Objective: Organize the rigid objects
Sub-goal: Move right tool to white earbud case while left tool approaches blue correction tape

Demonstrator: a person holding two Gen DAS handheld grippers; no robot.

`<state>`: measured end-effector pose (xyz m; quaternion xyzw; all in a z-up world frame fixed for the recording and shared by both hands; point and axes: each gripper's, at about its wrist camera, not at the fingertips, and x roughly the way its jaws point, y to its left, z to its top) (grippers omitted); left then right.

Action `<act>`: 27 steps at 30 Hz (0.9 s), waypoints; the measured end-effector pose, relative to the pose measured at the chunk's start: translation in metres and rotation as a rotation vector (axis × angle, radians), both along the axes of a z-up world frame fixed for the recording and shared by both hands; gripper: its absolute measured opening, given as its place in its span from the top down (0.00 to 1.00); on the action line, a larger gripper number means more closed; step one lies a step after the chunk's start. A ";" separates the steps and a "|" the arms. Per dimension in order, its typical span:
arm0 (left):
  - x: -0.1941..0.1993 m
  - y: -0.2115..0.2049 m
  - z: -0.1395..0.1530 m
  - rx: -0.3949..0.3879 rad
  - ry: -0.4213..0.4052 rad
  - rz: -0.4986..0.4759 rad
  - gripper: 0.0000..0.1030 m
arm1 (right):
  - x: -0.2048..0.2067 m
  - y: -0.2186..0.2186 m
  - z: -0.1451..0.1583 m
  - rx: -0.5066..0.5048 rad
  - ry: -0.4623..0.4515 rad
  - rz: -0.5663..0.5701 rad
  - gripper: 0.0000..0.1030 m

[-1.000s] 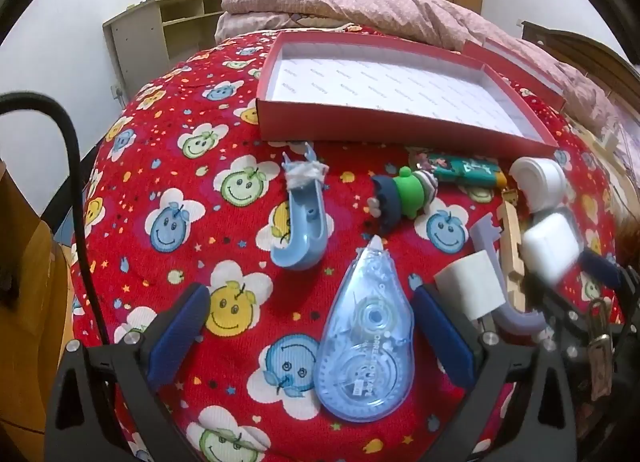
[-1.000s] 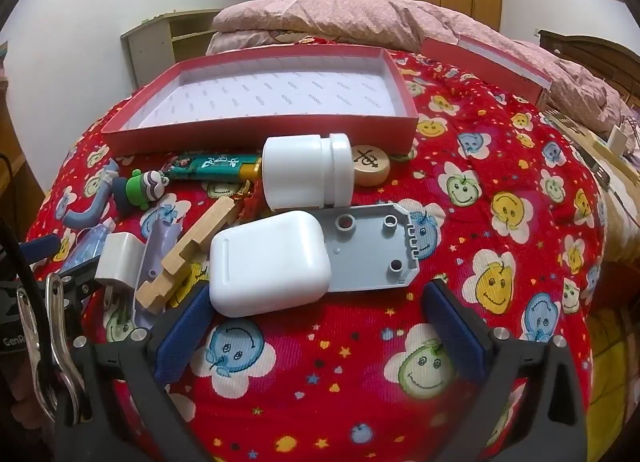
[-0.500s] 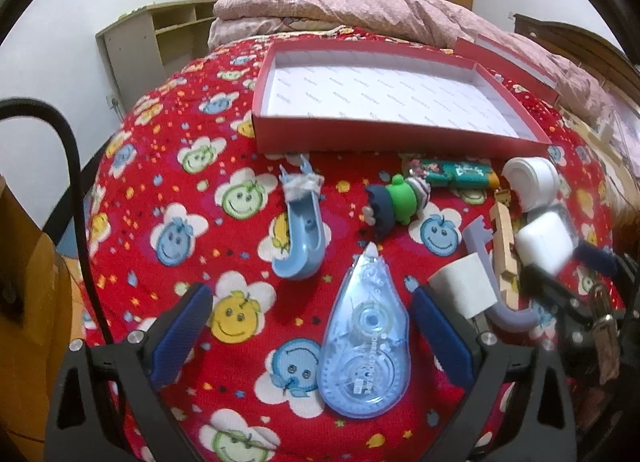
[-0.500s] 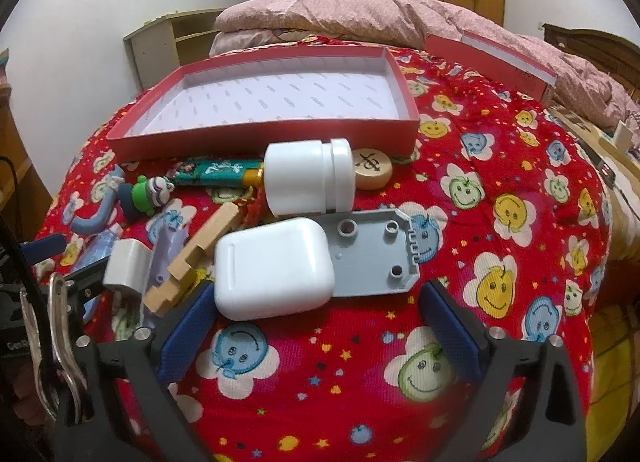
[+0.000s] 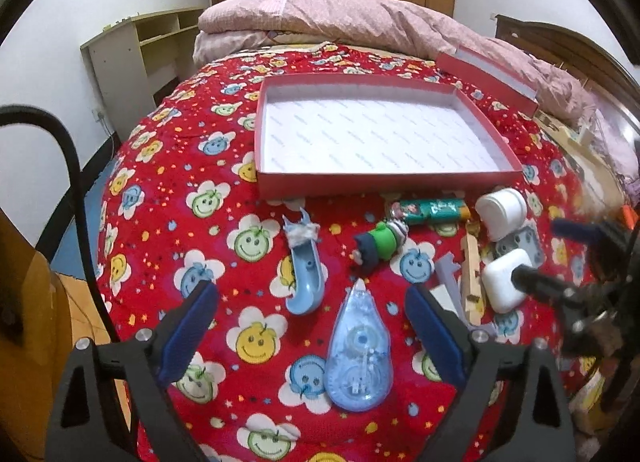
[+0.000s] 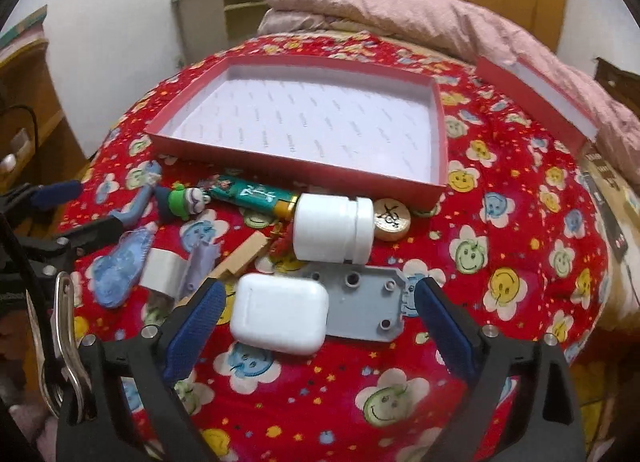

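My left claw (image 5: 312,326) is closing, with the blue correction tape (image 5: 358,346) loose between its pads. My right claw (image 6: 316,322) gapes wide around the white earbud case (image 6: 280,318) on the bed, below the empty red box (image 6: 434,158).

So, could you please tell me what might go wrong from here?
1. The white rounded earbud case overlaps the grey plastic plate, so gripping it may drag the plate.
2. The white plastic jar lies on its side and could roll.
3. The soft red patterned bedspread may let the clear blue correction-tape dispenser sink.
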<state>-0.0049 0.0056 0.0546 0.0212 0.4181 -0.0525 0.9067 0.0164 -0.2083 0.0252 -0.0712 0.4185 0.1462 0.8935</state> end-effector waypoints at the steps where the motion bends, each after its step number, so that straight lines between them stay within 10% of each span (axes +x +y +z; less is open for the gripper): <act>1: -0.002 0.000 -0.001 -0.007 0.010 -0.008 0.09 | 0.001 -0.001 0.001 0.012 0.014 0.009 0.05; 27: -0.036 0.008 -0.021 -0.053 0.071 -0.086 0.34 | -0.033 0.011 -0.025 0.017 0.017 0.028 0.24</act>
